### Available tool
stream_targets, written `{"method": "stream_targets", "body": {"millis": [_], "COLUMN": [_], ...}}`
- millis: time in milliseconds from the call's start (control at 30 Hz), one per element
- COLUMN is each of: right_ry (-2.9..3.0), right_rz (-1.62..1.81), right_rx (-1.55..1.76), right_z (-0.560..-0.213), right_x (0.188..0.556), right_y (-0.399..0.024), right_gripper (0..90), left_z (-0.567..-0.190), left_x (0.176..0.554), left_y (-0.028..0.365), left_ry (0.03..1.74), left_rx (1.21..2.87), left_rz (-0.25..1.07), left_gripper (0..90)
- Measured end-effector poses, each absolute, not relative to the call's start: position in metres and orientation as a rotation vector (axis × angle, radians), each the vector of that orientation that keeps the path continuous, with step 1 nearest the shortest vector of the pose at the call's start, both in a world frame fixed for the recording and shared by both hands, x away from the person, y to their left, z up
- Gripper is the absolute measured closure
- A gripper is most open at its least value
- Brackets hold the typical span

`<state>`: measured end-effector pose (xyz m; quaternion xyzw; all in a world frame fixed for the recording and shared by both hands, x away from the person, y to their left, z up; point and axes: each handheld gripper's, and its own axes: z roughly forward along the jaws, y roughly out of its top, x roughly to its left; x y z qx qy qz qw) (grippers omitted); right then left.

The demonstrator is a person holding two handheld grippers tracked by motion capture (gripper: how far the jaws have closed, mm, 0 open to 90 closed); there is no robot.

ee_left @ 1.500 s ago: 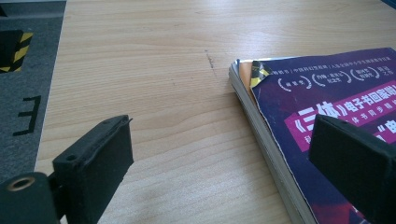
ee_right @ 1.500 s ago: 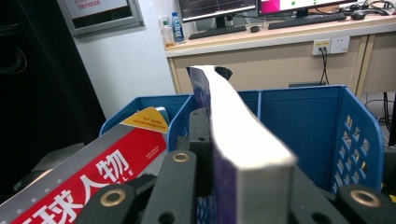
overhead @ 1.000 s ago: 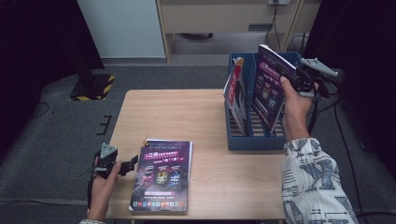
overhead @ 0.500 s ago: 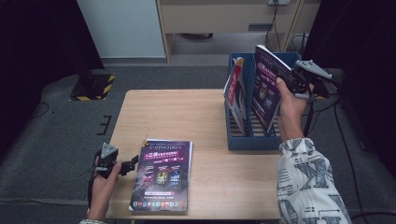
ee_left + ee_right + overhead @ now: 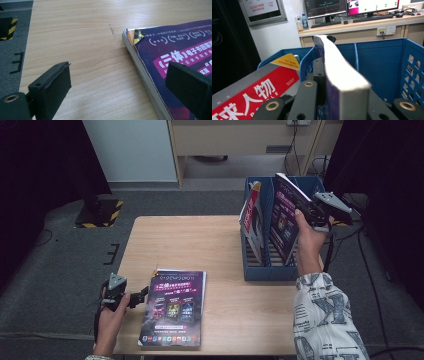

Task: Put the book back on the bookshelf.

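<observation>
Thick purple magazine (image 5: 286, 217) clamped upright in the right gripper (image 5: 316, 215) above the blue slotted file rack (image 5: 270, 270), lower edge hidden inside. Glossy red magazine (image 5: 251, 220) leaning alongside. Left gripper (image 5: 142, 295) released beside a flat purple magazine stack (image 5: 172, 307) on the pale wooden table (image 5: 200, 245).

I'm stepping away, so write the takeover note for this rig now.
Right claw: shut on a purple magazine, held upright over the blue file rack, not yet seated.
Left claw: open, at the left edge of the magazine stack lying flat on the table, holding nothing.
Done: red magazine stands in the rack.
Left: seat the purple one, then file the stack.
</observation>
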<state>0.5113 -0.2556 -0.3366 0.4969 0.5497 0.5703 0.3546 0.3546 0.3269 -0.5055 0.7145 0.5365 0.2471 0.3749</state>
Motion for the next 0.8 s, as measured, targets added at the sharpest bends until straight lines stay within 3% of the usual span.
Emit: {"method": "stream_targets", "body": {"millis": [800], "right_ry": [1.437], "right_rz": [1.461], "right_rx": [1.29], "right_z": [-0.375], "right_x": [0.507], "right_y": [-0.248], "right_gripper": [82.1], "left_z": [-0.502], "left_x": [0.354], "left_y": [0.322], "left_ry": [1.345], "left_rx": [1.867], "left_rz": [0.662], "left_gripper": [5.9]}}
